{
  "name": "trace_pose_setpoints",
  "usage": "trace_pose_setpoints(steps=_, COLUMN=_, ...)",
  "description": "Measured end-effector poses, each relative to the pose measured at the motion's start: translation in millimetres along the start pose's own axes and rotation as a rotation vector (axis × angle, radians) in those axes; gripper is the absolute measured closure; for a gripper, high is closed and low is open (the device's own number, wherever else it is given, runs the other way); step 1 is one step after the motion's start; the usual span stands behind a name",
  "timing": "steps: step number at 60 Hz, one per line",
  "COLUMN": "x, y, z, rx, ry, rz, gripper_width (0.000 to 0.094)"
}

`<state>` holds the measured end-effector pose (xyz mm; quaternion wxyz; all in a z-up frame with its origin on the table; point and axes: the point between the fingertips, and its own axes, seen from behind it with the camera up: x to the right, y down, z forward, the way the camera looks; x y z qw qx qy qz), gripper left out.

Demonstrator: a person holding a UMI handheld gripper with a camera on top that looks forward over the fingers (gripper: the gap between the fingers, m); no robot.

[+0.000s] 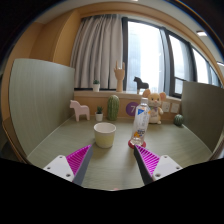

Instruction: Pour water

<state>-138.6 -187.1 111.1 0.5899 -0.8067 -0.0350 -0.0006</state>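
Gripper [110, 160]: your fingers sit wide apart at the bottom of the frame, holding nothing.
Cup [104, 134]: just ahead, centre frame, slightly left.
Bottle [141, 122]: upright, right of the cup, beyond your right finger.
Table [60, 140]: green, under both.

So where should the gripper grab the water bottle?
Probably around the bottle's straight middle, coming in level from the front. It stands upright just beyond the open gripper, right of the cup, and its round sides would suit both fingers.
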Motion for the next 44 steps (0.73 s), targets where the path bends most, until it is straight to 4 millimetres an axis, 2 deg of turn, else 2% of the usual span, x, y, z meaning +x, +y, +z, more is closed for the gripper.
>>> trace_pose_setpoints(steps=10, x=-29.5, y=-28.7, z=-35.4, rx=0.054, ry=-0.053, rz=-0.004, gripper_width=0.0089)
trace_pose_setpoints(steps=14, x=-35.1, y=-38.1, z=-41.0, rx=0.068, ry=-0.054, rz=-0.005, gripper_width=0.0089)
trace_pose_setpoints(steps=32, x=-65.3, y=-66.7, z=-83.8, rx=0.109, ry=-0.087, rz=-0.018, gripper_width=0.009)
trace_pose_setpoints(steps=44, x=-71.2, y=-75.9, z=-107.1, rx=0.131, ry=-0.094, rz=-0.012, gripper_width=0.0098)
